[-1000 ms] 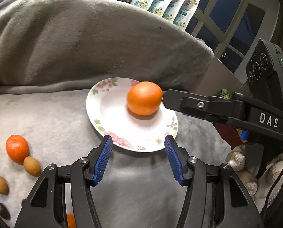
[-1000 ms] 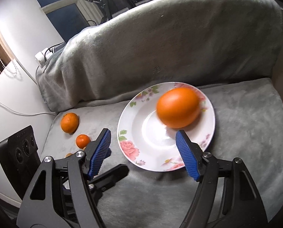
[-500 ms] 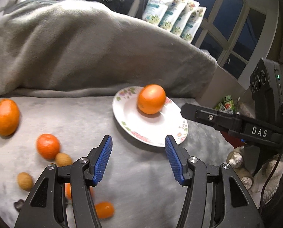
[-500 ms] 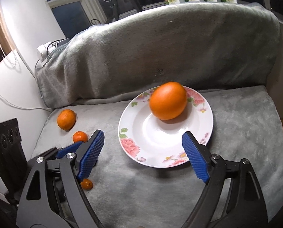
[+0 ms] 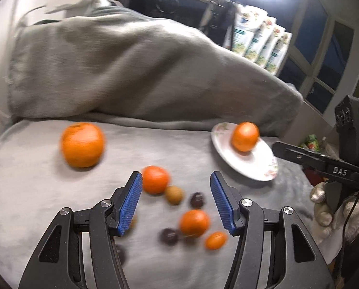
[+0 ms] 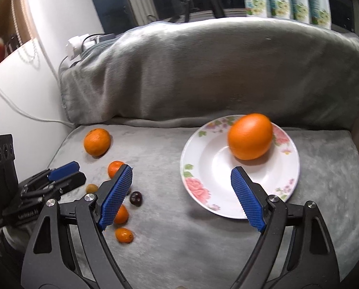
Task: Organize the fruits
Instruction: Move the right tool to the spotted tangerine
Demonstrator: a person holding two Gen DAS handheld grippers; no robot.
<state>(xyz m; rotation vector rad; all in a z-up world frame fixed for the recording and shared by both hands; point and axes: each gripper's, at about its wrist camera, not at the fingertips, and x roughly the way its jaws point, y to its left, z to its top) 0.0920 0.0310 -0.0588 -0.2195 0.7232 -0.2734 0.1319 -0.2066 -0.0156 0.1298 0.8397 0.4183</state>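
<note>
Beside plate (image 6: 290, 168), perhaps cherries (image 6: 136, 198).

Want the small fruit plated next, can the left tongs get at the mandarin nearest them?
Probably yes: the left tongs are open, the mandarin lies just ahead beside one finger, nothing covering it.

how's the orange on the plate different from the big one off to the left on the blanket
The orange on the plate rests on the floral plate; the loose orange lies directly on the grey blanket. The plated one stands alone, while the loose one has smaller fruits nearby. Both are orange, roundish, and ungripped.
</note>
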